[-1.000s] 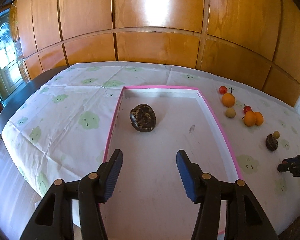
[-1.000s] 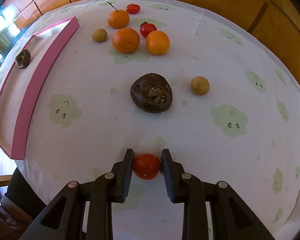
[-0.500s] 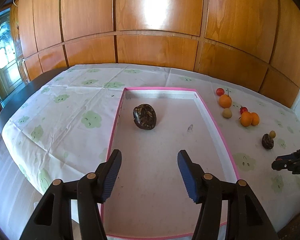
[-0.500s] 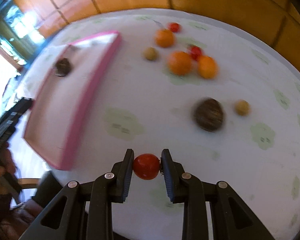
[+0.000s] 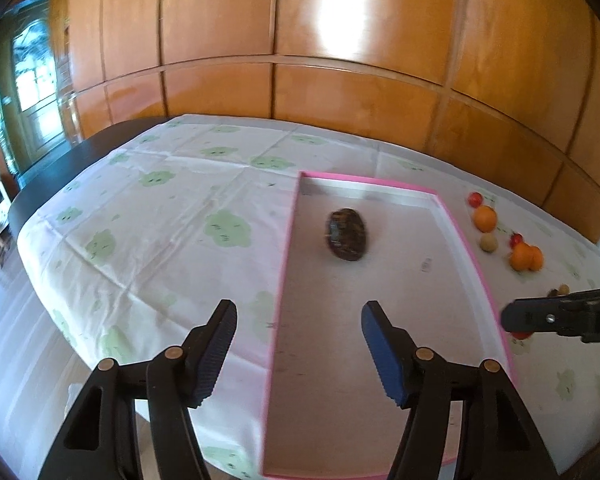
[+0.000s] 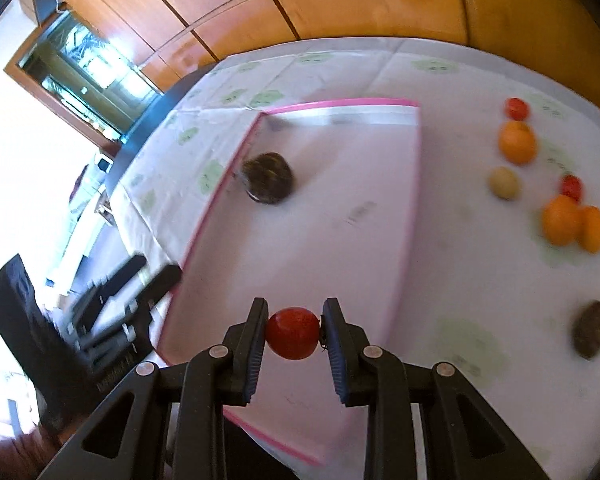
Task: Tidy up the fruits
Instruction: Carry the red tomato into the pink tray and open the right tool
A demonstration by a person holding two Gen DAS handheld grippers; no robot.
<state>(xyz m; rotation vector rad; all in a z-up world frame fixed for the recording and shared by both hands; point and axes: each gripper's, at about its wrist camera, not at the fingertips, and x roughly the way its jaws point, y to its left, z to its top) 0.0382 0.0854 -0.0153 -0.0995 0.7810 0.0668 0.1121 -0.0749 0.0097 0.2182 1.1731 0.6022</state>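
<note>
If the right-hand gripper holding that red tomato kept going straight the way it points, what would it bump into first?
Probably the bare floor of the pink-rimmed tray. The right gripper, shut on the tomato, points down into it. The dark fruit lies further off to the left, though depth is uncertain.

Wall: I see glossy wooden panels (image 5: 340, 92) at twelve o'clock.
Cloth: white tablecloth with green clouds (image 5: 172, 216).
Window: bright glazed door (image 5: 28, 92) at nine o'clock.

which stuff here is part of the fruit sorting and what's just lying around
Part of the job:
- red tomato in the right gripper
- pink tray
- dark fruit in the tray
- loose oranges, tomatoes, small tan fruit
- left gripper, open

Just there:
- cloud-print tablecloth
- wooden wall panels
</note>
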